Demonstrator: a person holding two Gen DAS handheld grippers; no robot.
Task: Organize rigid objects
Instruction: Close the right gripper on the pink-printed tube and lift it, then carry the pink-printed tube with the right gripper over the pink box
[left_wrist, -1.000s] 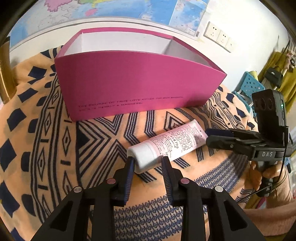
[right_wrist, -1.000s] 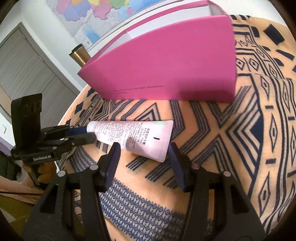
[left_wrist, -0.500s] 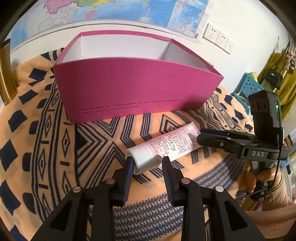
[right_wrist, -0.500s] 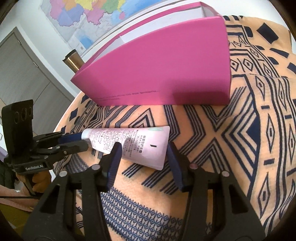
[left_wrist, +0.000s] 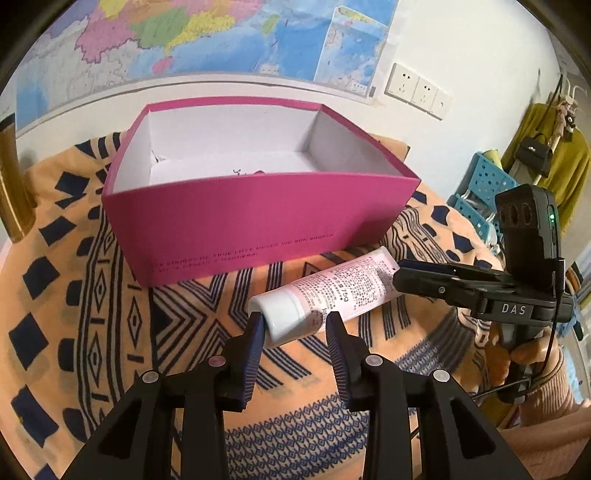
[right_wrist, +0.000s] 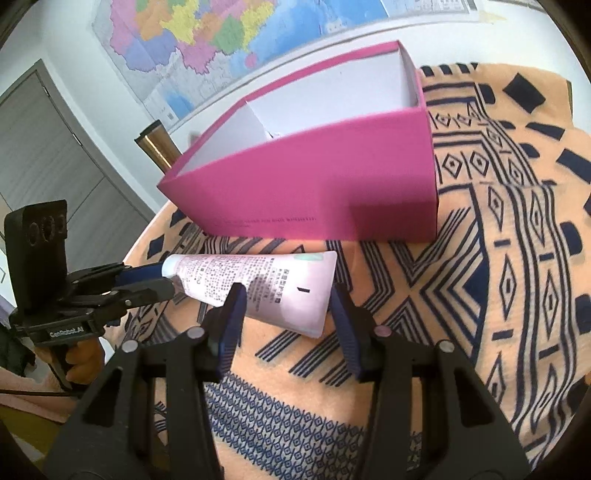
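A pink and white tube (left_wrist: 332, 291) lies crosswise in front of the open magenta box (left_wrist: 258, 221), just above the patterned cloth. My left gripper (left_wrist: 293, 321) has the tube's white cap between its pads, which touch it on both sides while the jaws are opening slightly. My right gripper (right_wrist: 284, 295) straddles the flat crimped end of the tube (right_wrist: 266, 280), both pads against its edges. Each gripper shows in the other's view: the right gripper (left_wrist: 397, 271) at the tube's far end, the left gripper (right_wrist: 162, 280) at the cap. The box (right_wrist: 332, 184) has a white inside.
An orange and navy patterned cloth (left_wrist: 92, 314) covers the table. A gold cylinder (right_wrist: 157, 147) stands behind the box's left end. Blue crates (left_wrist: 480, 192) and hanging clothes are off to the right. A wall with a map runs close behind the box.
My left gripper has risen with the cap end, so more of the box's inside shows. My right gripper's jaws have narrowed onto the tube's flat end.
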